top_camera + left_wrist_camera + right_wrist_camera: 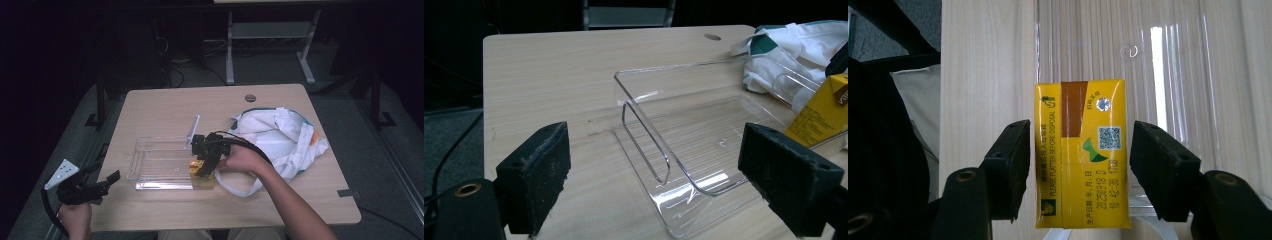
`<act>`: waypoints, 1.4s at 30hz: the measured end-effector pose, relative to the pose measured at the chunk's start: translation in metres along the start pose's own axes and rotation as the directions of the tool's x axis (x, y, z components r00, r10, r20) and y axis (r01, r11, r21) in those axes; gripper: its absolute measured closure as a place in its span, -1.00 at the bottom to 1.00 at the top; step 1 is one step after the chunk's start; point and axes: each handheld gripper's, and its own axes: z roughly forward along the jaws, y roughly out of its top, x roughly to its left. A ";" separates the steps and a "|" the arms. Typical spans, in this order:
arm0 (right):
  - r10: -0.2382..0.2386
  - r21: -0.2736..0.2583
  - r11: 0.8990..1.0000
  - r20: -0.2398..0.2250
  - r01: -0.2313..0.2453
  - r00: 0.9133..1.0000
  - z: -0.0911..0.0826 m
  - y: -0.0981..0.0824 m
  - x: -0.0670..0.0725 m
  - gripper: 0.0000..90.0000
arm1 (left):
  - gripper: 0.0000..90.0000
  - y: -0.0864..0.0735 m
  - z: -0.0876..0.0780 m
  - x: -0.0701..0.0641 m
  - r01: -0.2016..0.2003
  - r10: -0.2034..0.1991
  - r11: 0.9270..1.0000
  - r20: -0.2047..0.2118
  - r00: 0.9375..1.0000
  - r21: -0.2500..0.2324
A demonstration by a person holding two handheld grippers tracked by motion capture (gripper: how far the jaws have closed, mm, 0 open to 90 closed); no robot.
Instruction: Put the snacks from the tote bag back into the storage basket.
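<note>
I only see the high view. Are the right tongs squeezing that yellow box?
Observer: No. In the right gripper view the right tongs are open, with a thin gap on each side of the yellow box.
Operator: What's on the box?
Observer: A round silver foil spot near one end.
Operator: What are the left tongs doing?
Observer: In the left gripper view the left tongs are wide open and hold nothing. They face a long slot cut in the clear tray.
</note>
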 end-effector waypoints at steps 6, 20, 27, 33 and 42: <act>0.009 -0.020 1.000 0.003 -0.009 1.000 -0.005 -0.002 -0.001 -0.17 | -0.71 0.000 0.000 0.000 -0.003 0.003 1.000 -0.006 1.000 -0.003; 0.030 -0.040 0.999 0.002 -0.030 1.000 -0.013 -0.004 -0.002 -0.26 | -0.71 0.001 0.000 -0.002 -0.009 0.008 1.000 -0.039 0.999 -0.012; 0.031 -0.065 0.997 0.006 -0.030 1.000 -0.019 -0.006 -0.002 -0.27 | -0.71 0.001 0.000 -0.003 -0.012 0.011 1.000 -0.057 0.998 -0.013; 0.036 -0.083 0.996 0.015 -0.034 0.999 -0.024 -0.010 -0.004 -0.30 | -0.71 0.001 0.000 -0.003 -0.013 0.012 1.000 -0.061 0.998 -0.012; 0.054 -0.105 0.993 0.012 -0.052 0.998 -0.031 -0.015 -0.006 -0.32 | -0.71 0.000 0.001 -0.003 -0.019 0.018 1.000 -0.065 0.998 -0.011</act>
